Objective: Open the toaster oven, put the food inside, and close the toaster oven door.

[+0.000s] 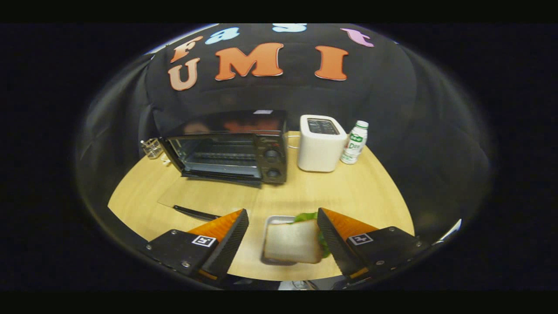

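A black toaster oven (231, 148) stands at the back of the wooden table (348, 192). Its glass door (209, 194) is folded down flat onto the table, with the dark handle (196, 213) nearest to me, and the wire rack shows inside. A sandwich (292, 246) of white bread and green lettuce lies on a small metal tray (272, 220). It sits between my fingers, close against the right finger (333, 240) and well apart from the left finger (229, 240). My gripper (282, 213) is open, with both fingers wide of the sandwich.
To the right of the oven stand a white slot toaster (320, 144) and a small white bottle with a green label (355, 141). A little wire basket (151, 147) sits left of the oven. The table's curved front edge runs just below my fingers.
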Demonstrator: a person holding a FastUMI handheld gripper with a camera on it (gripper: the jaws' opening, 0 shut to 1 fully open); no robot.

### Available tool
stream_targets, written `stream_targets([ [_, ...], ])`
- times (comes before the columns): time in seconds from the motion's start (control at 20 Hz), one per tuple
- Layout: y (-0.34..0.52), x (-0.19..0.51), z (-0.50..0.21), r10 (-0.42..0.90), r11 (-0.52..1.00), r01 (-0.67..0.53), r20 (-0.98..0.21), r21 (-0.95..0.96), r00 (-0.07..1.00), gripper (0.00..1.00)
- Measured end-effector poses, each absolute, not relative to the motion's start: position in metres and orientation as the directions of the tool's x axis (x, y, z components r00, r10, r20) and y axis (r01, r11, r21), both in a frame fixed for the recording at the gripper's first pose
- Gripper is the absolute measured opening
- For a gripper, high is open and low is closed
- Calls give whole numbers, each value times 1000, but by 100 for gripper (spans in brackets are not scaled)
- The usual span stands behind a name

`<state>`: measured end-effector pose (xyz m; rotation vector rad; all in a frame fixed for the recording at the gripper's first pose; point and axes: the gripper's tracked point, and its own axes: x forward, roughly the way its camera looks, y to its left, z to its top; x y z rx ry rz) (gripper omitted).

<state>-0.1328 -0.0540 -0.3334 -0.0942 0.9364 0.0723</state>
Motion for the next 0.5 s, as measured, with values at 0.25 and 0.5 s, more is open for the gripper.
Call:
stream_targets([
  [0.25,-90,-149,-363,8,991,-120,-870,-58,492,95],
  [0.5,-95,-156,-390,92,990,-133,-910,41,404,95],
])
